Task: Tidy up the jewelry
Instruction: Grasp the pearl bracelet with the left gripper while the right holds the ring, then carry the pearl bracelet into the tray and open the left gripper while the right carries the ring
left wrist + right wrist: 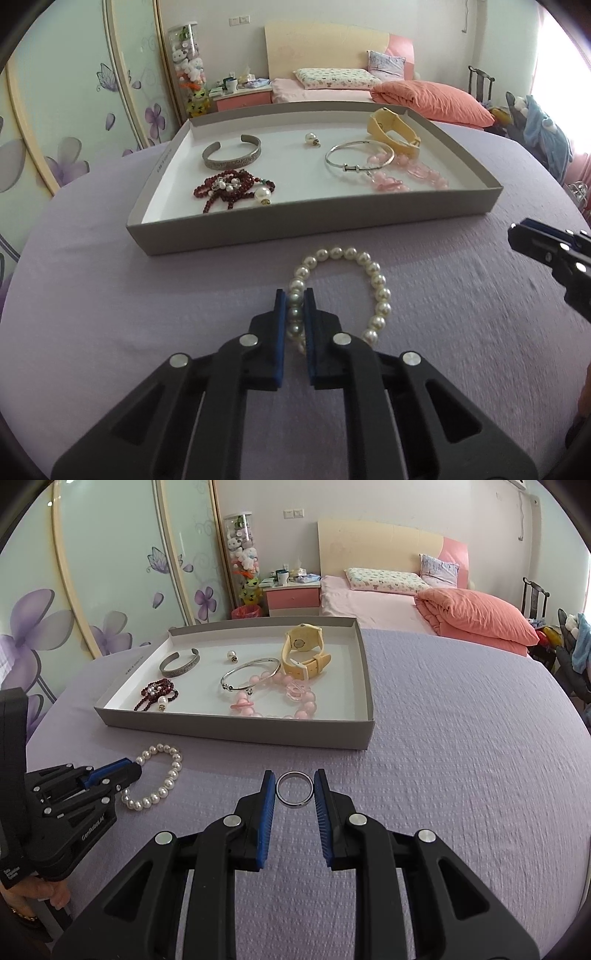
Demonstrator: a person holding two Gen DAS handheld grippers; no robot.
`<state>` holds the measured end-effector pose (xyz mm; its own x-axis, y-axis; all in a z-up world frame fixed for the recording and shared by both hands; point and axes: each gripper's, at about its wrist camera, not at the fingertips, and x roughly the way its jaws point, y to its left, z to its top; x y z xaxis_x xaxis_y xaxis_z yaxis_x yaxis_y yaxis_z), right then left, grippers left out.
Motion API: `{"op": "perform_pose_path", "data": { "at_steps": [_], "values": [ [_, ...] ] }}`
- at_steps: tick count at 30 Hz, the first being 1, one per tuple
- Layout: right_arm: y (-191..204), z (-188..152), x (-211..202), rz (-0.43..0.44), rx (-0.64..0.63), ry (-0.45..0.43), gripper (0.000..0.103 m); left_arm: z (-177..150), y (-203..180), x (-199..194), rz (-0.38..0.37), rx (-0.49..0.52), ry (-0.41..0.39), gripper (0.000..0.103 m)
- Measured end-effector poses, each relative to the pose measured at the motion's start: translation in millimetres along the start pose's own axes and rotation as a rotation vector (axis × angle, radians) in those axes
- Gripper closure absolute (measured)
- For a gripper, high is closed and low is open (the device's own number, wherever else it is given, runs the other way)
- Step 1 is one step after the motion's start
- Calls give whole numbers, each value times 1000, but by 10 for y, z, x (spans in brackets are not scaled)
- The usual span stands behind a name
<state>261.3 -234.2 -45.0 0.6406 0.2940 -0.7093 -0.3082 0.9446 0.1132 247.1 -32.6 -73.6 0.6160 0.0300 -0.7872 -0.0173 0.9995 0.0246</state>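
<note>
Step in hand: pick-up of the last two loose pieces, both lying on the lilac-covered counter (461, 738) in front of the tray (295, 230).

Left item: pearl bracelet (369, 273), a closed loop flat on the cloth, just short of the tray's near wall. The left gripper (295, 295) has its fingers drawn narrow about the loop's left run of pearls, blue pads against the beads; judged a grip taken or all but taken (lift not yet visible). Next move calls for a rise high enough to carry the hanging loop over the tray wall.

Right item: dark metal ring (294, 788), flat on the cloth. The right gripper (294, 775) stands with fingers wide, one each side of the ring, apparently just short of touching. Next move calls for an even closing; a thin, low hoop may slip or tip.

Tray contents, left to right:
- silver cuff (232, 152)
- red bead strand (229, 190) with a large pearl
- single pearl pendant (310, 139)
- thin silver bangle (360, 158), overlapping the pink bead bracelet (402, 175)
- yellow watch (393, 129)

Obstacles: the tray's near wall; free floor remains at centre and the near right corner. The grippers stand well apart.
</note>
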Motion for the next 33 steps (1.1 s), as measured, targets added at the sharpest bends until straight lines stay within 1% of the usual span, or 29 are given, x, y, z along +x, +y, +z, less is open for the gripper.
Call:
{"op": "perform_pose_path", "data": {
  "at_steps": [2,5,13,20,27,33],
  "values": [
    [6,8,-18,0,0,-4,81,-10,44,-41,-19,-12,1,94],
    [29,29,-68,1,-1,-17,81,5,90,-172,-34,-12,-30,94],
    [109,112,-197,11,-2,-58,81,145,227,-705,-76,-12,-149,94],
    [202,243,-319,14,-16,-106,81,340,359,-1008,-66,-32,-225,94],
    [270,346,-401,21,-30,-144,81,495,515,-1161,-67,-71,-263,94],
    [295,372,-421,28,-35,-154,81,541,553,-1204,-61,-79,-270,94]
  ]
}}
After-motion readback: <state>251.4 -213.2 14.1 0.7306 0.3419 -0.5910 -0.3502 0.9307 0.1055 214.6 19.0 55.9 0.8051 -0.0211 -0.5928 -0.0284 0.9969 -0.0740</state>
